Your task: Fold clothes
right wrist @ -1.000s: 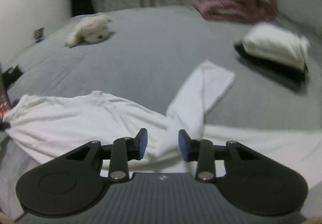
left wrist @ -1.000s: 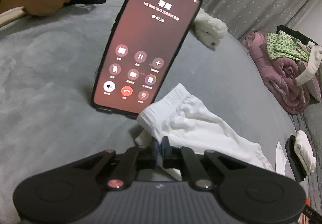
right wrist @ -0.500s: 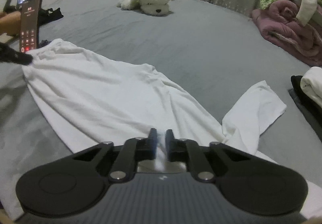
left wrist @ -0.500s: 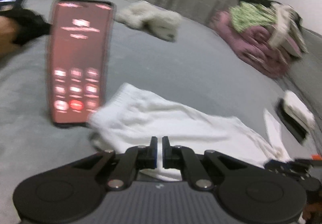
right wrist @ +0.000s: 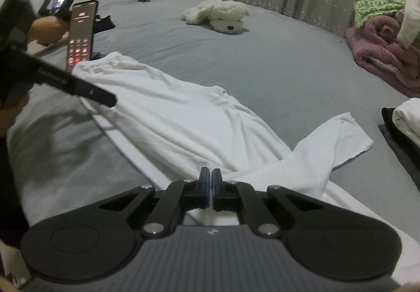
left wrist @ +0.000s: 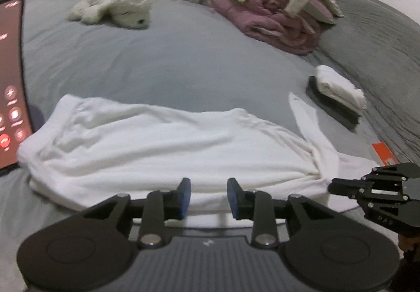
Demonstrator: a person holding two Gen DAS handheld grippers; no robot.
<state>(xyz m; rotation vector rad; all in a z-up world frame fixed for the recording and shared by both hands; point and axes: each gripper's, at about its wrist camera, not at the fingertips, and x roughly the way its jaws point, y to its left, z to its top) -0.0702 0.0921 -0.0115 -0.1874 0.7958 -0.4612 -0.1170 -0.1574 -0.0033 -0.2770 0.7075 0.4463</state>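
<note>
white cloth sits pinched in my right gripper near the shirt sleeve; my left gripper hangs spread over the near edge. soft, light, limp across the grey bed, so i'd take hems and corners.

The phone was cut off by the left edge of the left wrist view, its screen text too blurred to read. The near hem of the white shirt lay hidden behind the left gripper. In the right wrist view, the folded white pile ran off the right edge, and the cloth under the right gripper was hidden by its body.
</note>
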